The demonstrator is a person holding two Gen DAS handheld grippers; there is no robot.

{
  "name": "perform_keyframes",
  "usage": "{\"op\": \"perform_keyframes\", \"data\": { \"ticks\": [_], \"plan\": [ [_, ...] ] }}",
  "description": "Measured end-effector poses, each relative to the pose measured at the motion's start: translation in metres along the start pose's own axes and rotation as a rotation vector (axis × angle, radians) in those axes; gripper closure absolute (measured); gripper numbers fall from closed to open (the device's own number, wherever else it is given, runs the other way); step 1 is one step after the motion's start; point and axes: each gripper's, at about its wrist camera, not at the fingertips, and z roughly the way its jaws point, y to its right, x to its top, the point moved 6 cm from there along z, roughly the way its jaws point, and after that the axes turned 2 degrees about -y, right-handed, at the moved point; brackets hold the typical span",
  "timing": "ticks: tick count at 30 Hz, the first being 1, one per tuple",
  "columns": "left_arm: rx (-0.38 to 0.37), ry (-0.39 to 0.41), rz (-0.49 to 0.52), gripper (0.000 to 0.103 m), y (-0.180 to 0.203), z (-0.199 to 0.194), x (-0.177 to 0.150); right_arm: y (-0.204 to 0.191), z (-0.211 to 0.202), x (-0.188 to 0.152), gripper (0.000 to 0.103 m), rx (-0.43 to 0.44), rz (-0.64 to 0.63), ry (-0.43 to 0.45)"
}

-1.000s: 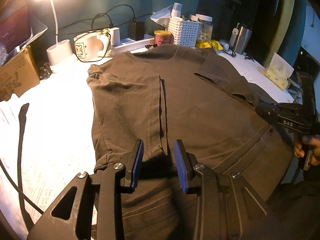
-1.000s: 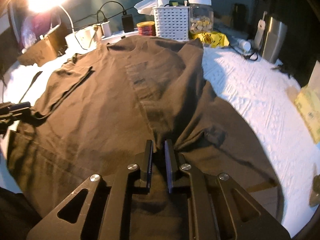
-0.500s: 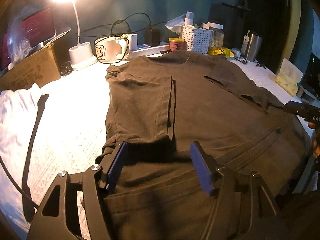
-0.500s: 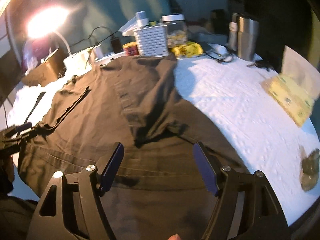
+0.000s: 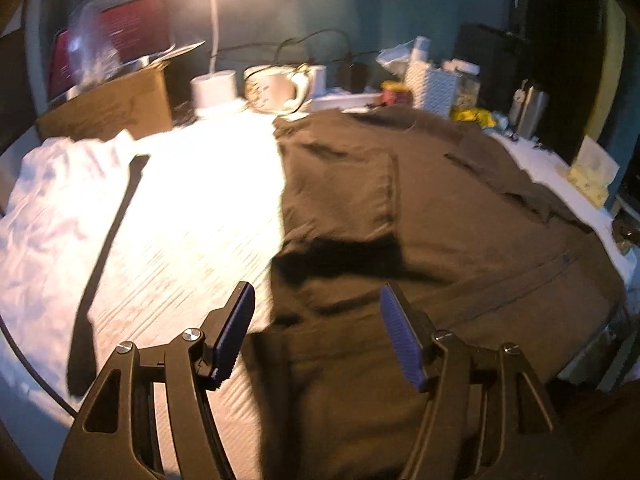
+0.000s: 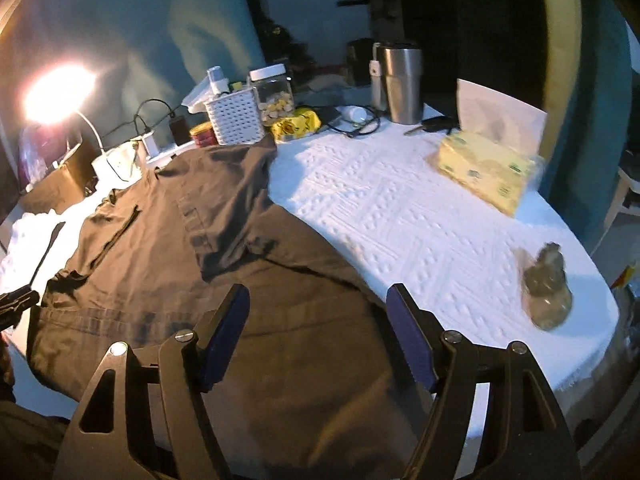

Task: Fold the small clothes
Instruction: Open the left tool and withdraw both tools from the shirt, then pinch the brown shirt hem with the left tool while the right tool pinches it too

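Your left claw (image 5: 316,332) has just sprung wide and grips nothing; the brown shirt's (image 5: 460,240) hem lies under and just ahead of its blue pads, with the shirt's left edge running between them. Your right claw (image 6: 318,332) has likewise just opened and holds nothing, hovering over the shirt's (image 6: 180,272) lower right part, bare white surface (image 6: 420,216) off to its right. Beyond both claws the shirt lies flat on the surface, both sleeves folded inward. Past the collar stand a white basket (image 6: 235,117) and a steel tumbler (image 6: 400,80).
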Motion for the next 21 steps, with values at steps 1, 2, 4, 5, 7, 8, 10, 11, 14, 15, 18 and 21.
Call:
{"op": "perform_keyframes", "data": {
  "ticks": [1,2,4,5,7,8,10,11,14,15,18,21],
  "plan": [
    [0.014,-0.007,0.001,0.038,-0.004,0.0,-0.004,0.004,-0.001,-0.004,0.028,-0.014,0.001,-0.009],
    [0.033,-0.015,0.0,0.038,-0.009,0.0,-0.008,0.006,-0.001,-0.005,0.028,-0.021,0.002,-0.012],
    [0.053,-0.033,-0.015,0.038,-0.018,0.001,-0.016,0.011,-0.001,-0.011,0.029,-0.035,0.004,-0.023],
    [0.052,-0.042,-0.031,0.038,-0.022,0.002,-0.019,0.012,0.0,-0.013,0.03,-0.04,0.003,-0.028],
    [0.033,-0.057,-0.068,0.038,-0.028,0.006,-0.024,0.013,0.004,-0.018,0.032,-0.052,-0.005,-0.048],
    [0.02,-0.062,-0.084,0.038,-0.029,0.007,-0.027,0.014,0.006,-0.02,0.032,-0.054,-0.009,-0.055],
    [0.004,-0.07,-0.094,0.038,-0.026,0.01,-0.031,0.012,0.01,-0.025,0.032,-0.054,-0.02,-0.071],
    [-0.001,-0.078,-0.084,0.038,-0.022,0.012,-0.034,0.011,0.012,-0.026,0.032,-0.052,-0.023,-0.076],
    [0.01,-0.079,-0.036,0.038,-0.011,0.015,-0.037,0.008,0.02,-0.031,0.032,-0.045,-0.039,-0.097],
    [0.0,-0.078,-0.02,0.038,-0.008,0.016,-0.036,0.008,0.022,-0.031,0.034,-0.046,-0.043,-0.101],
    [-0.014,-0.077,0.003,0.044,-0.004,0.016,-0.034,0.007,0.032,-0.033,0.038,-0.042,-0.05,-0.117],
    [-0.003,-0.073,0.026,0.051,-0.003,0.017,-0.036,0.007,0.042,-0.033,0.039,-0.053,-0.065,-0.124]
  ]
}}
